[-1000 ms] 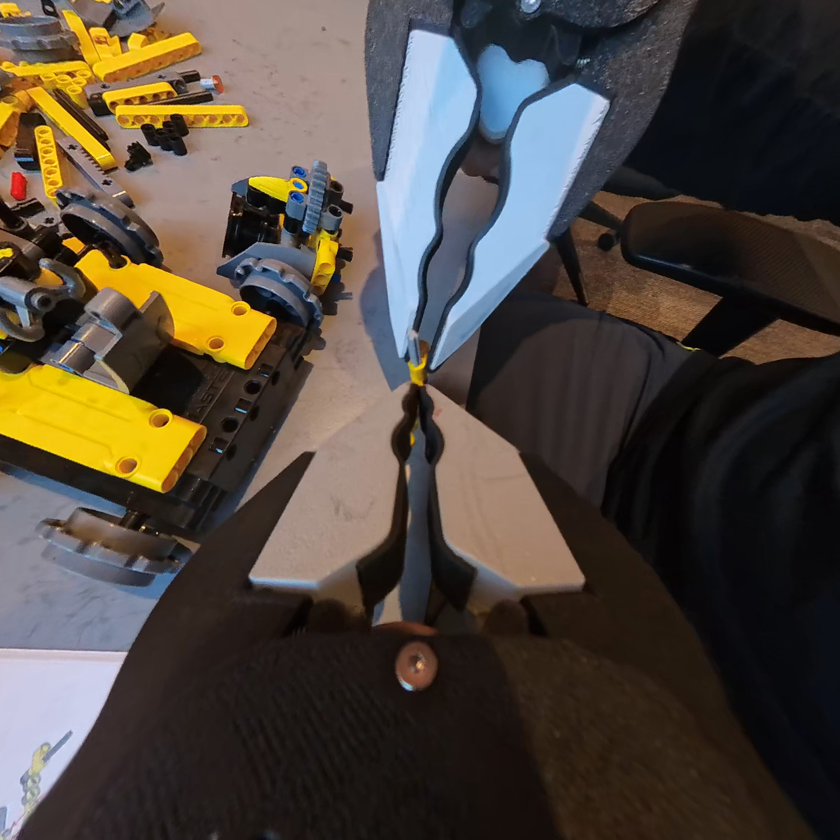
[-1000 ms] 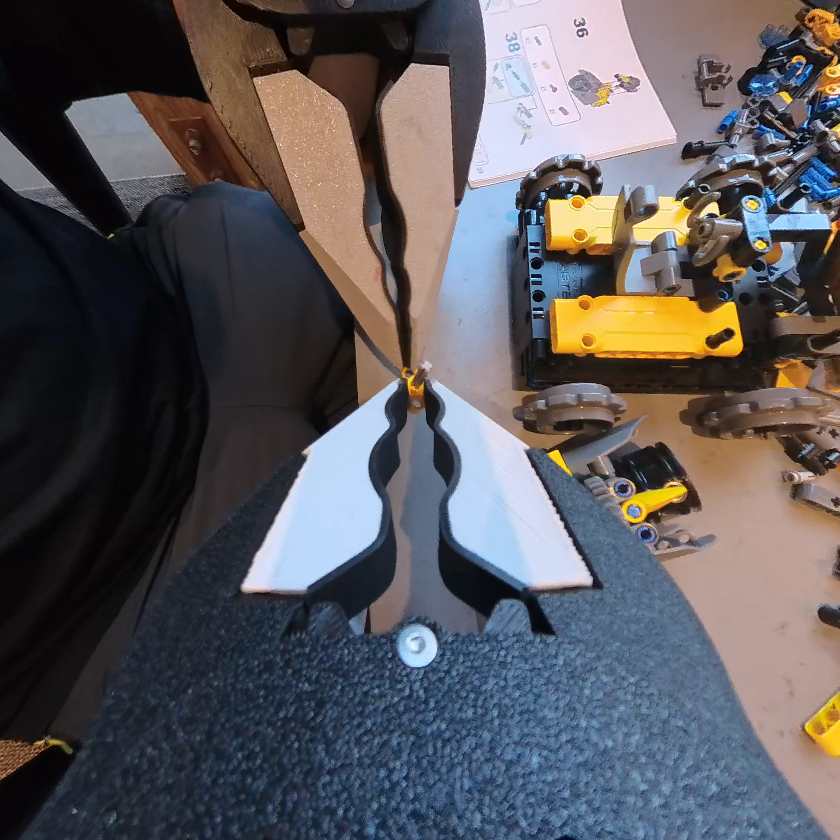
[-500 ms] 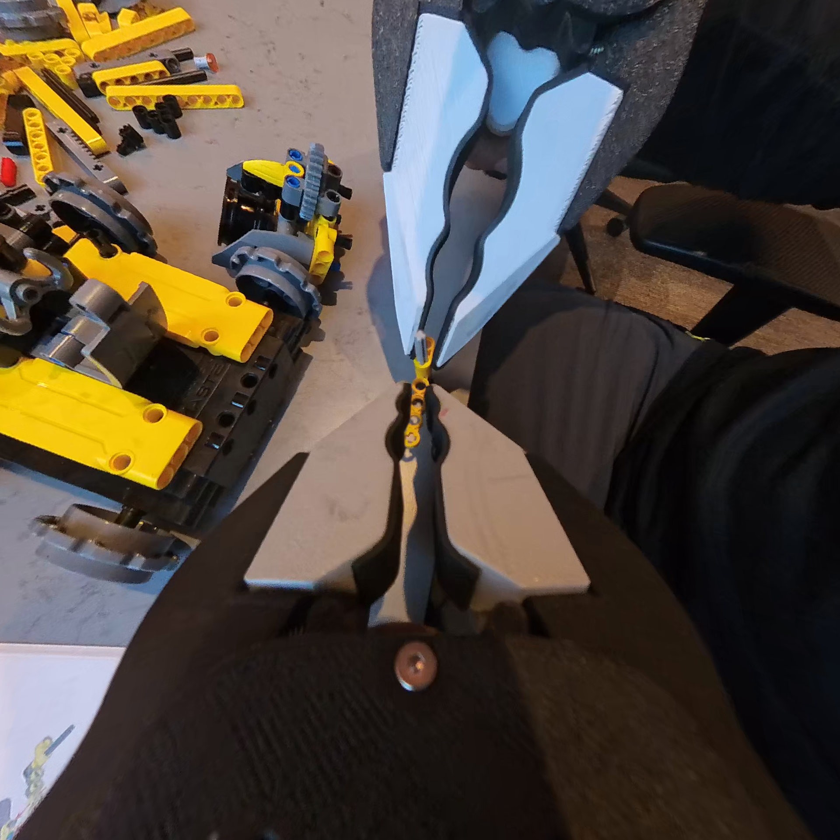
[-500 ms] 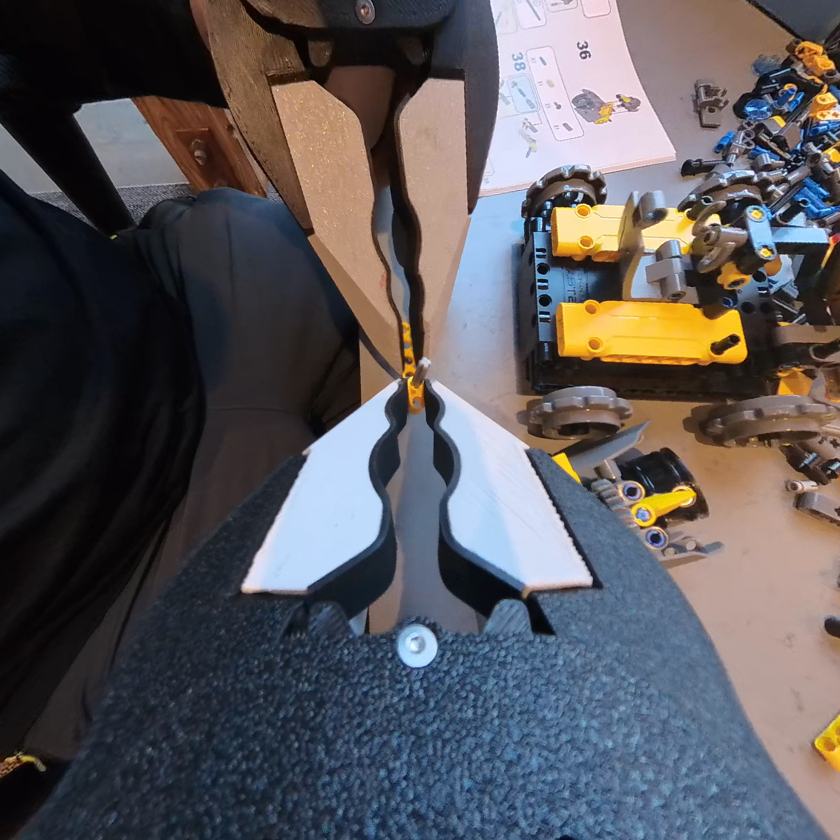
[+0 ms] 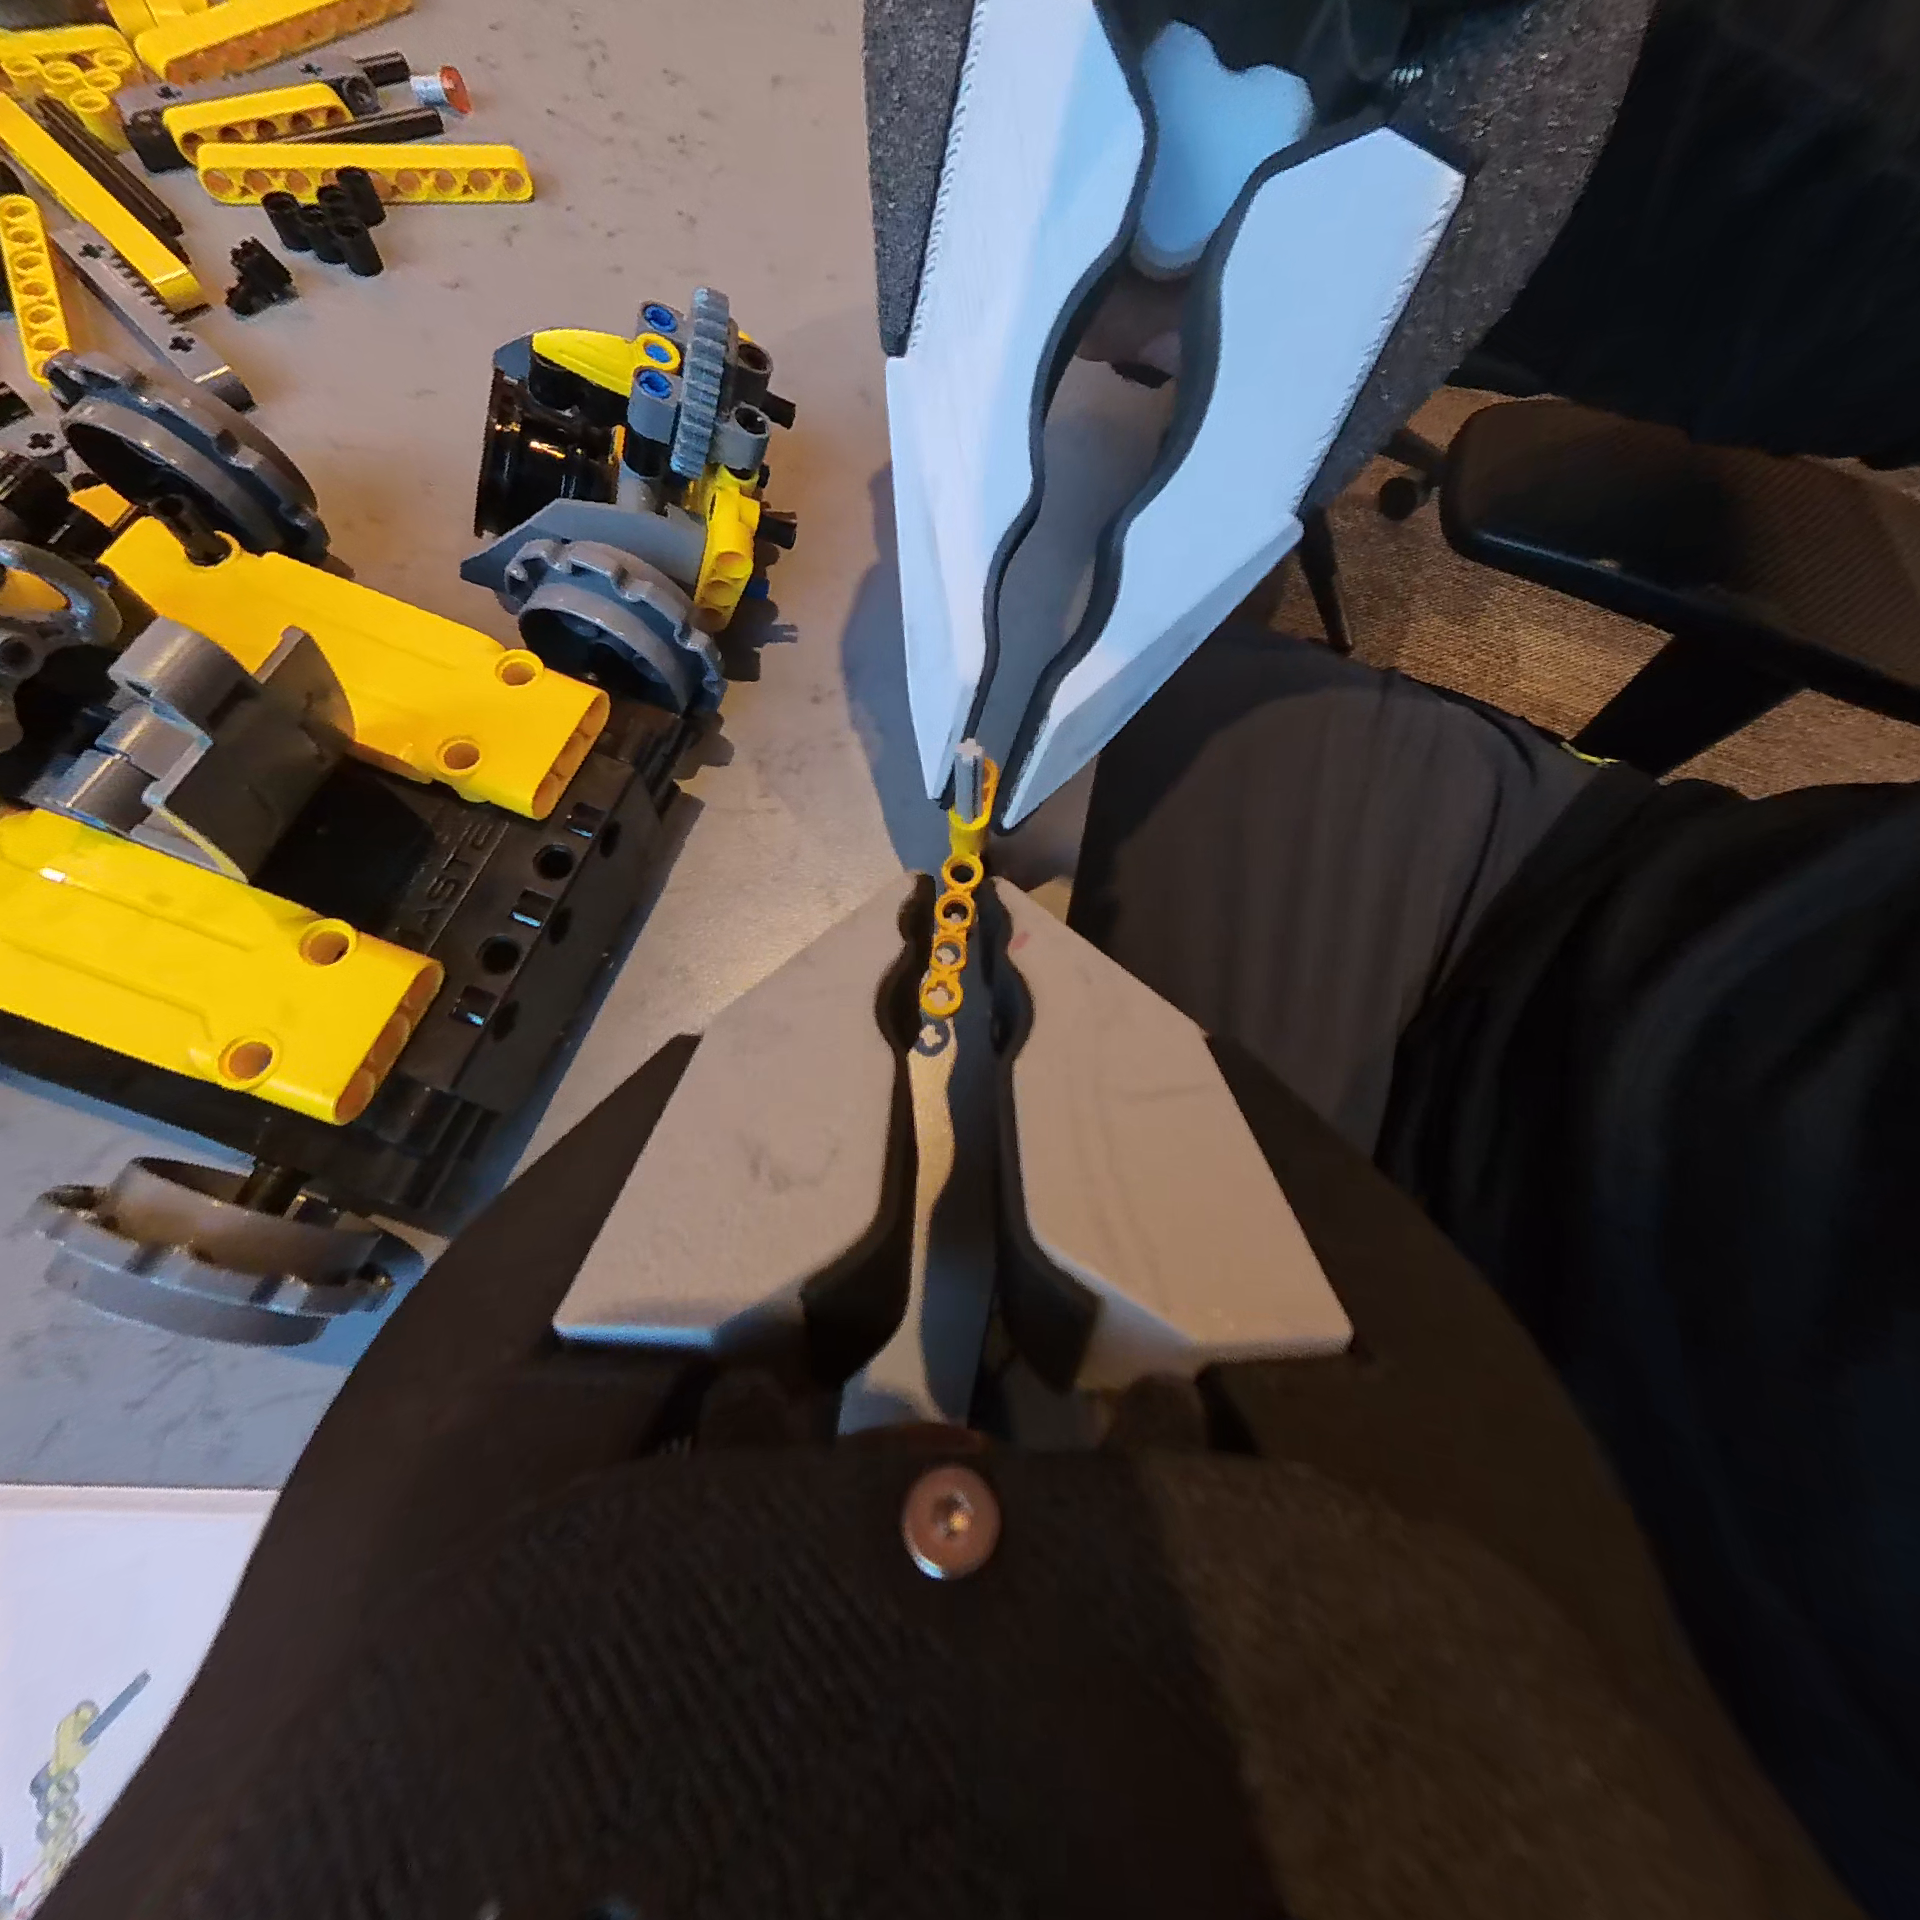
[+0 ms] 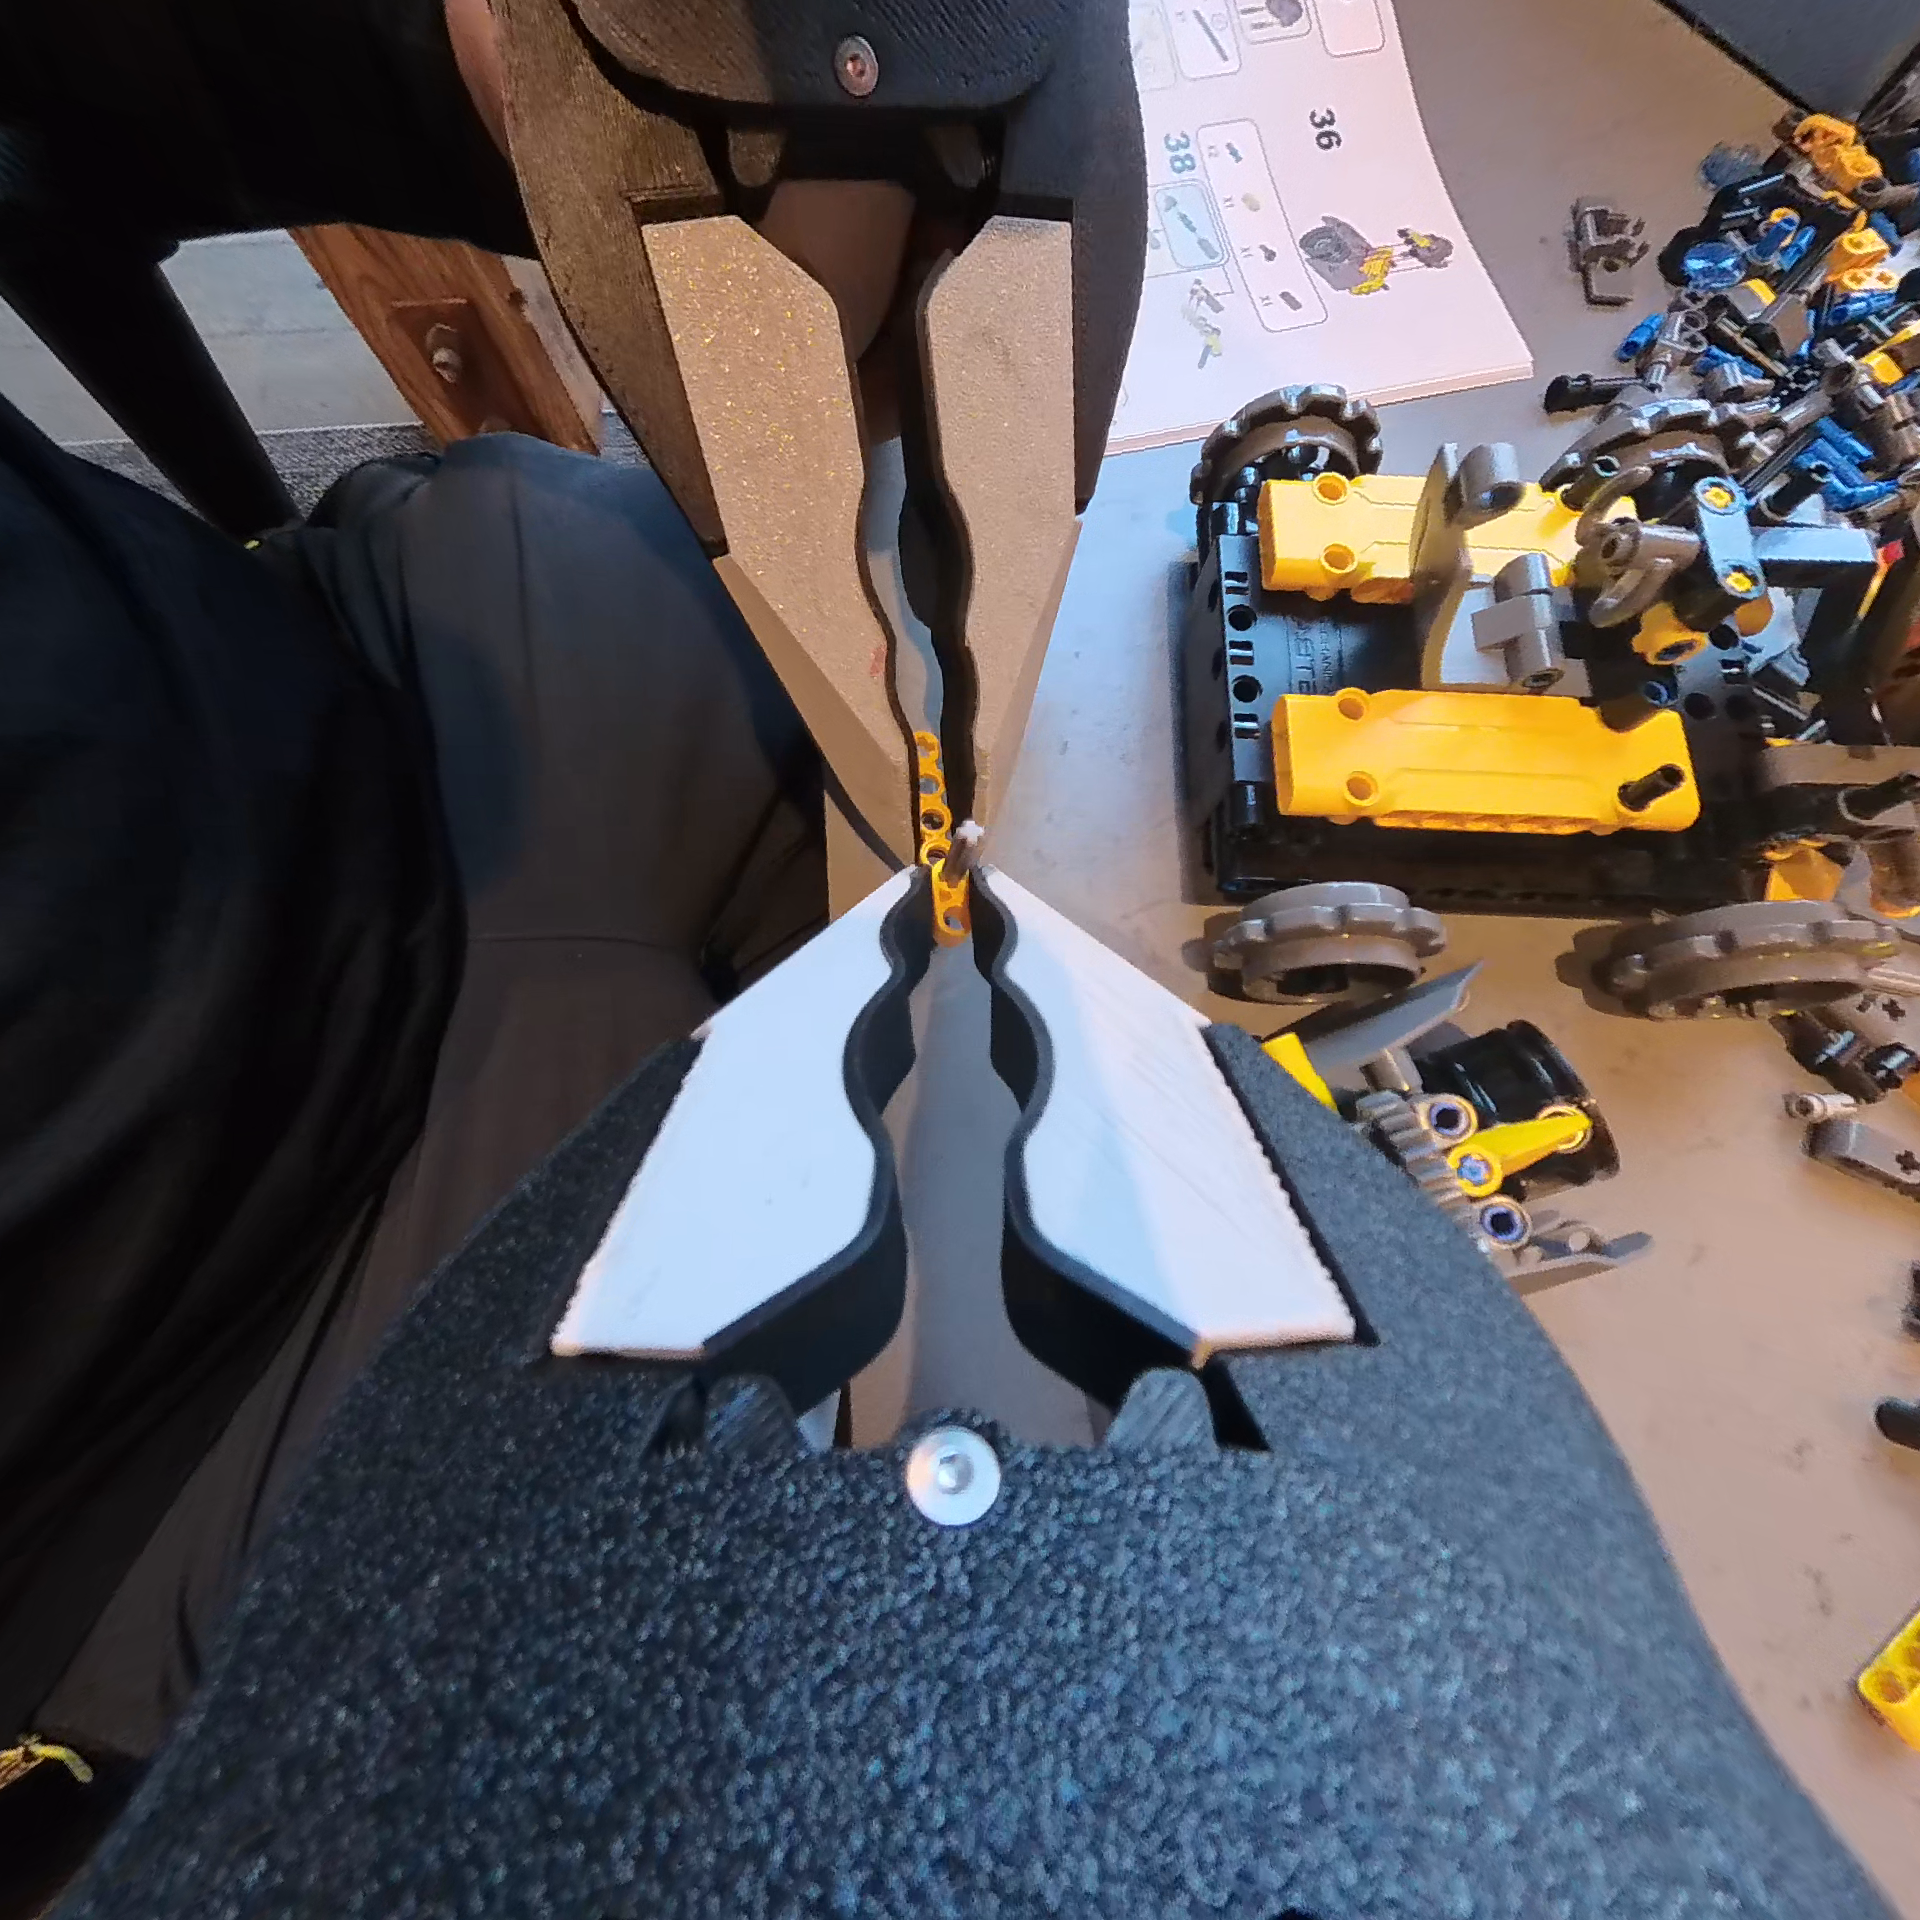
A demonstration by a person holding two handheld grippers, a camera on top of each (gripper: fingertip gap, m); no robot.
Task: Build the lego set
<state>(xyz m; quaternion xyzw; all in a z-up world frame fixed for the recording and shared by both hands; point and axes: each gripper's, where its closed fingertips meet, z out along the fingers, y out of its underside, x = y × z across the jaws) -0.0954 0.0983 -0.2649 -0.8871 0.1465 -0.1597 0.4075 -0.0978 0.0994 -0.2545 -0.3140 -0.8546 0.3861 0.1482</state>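
A thin yellow beam with a row of holes [image 5: 951, 935] is held between my two grippers, which meet tip to tip above the table edge and a person's lap. My left gripper [image 5: 951, 904], with grey fingers, is shut on the beam's near length. My right gripper [image 6: 951, 883], with white fingers, is shut on the beam's other end [image 6: 943, 904]. A short grey axle [image 6: 961, 847] sticks through that end and also shows in the left wrist view [image 5: 968, 774]. The right gripper [image 5: 977, 805] shows at the top of the left wrist view. The left gripper [image 6: 951, 816] shows at the top of the right wrist view.
A yellow and black vehicle model [image 5: 260, 831] [image 6: 1455, 727] stands on the grey table. A small geared sub-assembly [image 5: 644, 488] [image 6: 1475, 1132] lies next to it. Loose yellow beams [image 5: 364, 171], small blue and black parts [image 6: 1787, 239] and an instruction booklet [image 6: 1299, 208] lie around. A chair [image 5: 1662, 571] stands beyond the lap. Only a small space, under 4 cm, lies between the two pairs of fingers.
More of the yellow beam now shows between the left gripper's fingers, with its holes facing the camera. The two grippers have stayed tip to tip and shifted only slightly.
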